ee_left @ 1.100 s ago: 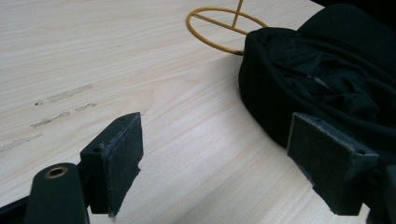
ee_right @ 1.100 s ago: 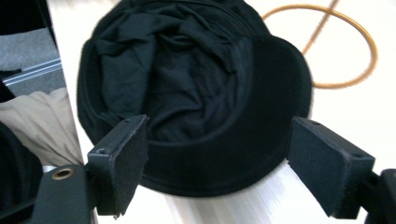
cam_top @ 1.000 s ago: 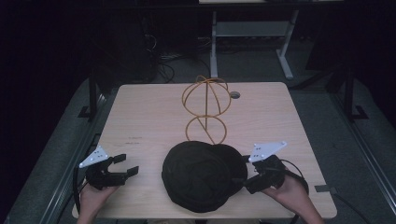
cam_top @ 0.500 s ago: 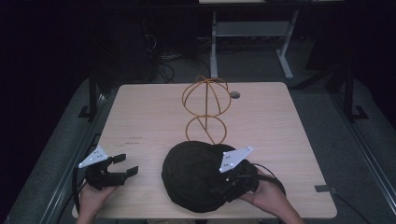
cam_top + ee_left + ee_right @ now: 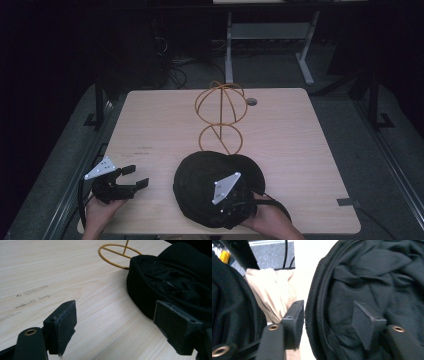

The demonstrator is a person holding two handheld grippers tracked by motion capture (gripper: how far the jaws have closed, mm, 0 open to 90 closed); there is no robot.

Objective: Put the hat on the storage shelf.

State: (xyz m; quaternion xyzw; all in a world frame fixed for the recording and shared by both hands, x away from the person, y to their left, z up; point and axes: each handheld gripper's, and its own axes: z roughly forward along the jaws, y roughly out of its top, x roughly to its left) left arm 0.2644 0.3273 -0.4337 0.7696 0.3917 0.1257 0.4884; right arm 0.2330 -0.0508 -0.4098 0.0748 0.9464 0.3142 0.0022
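A black fabric hat (image 5: 200, 180) lies hollow side up near the table's front edge. Behind it stands a gold wire hat stand (image 5: 220, 112), a ball of hoops on a ring base. My right gripper (image 5: 231, 210) sits on the hat's near rim. In the right gripper view its jaws (image 5: 329, 325) are open and straddle the hat's rim (image 5: 317, 302), one jaw outside and one inside. My left gripper (image 5: 137, 176) rests open on the table left of the hat, nothing between its pads (image 5: 63, 325). The hat (image 5: 175, 277) lies just right of it.
The light wooden table (image 5: 300, 140) has bare room at the left, right and back. A small round cable port (image 5: 251, 101) sits near the far edge. The stand's ring base (image 5: 117, 255) lies ahead of the left gripper. Dark floor and desk legs surround the table.
My right gripper has moved left from the table beside the hat onto the hat's near rim. The left gripper and the hat stand have stayed put.
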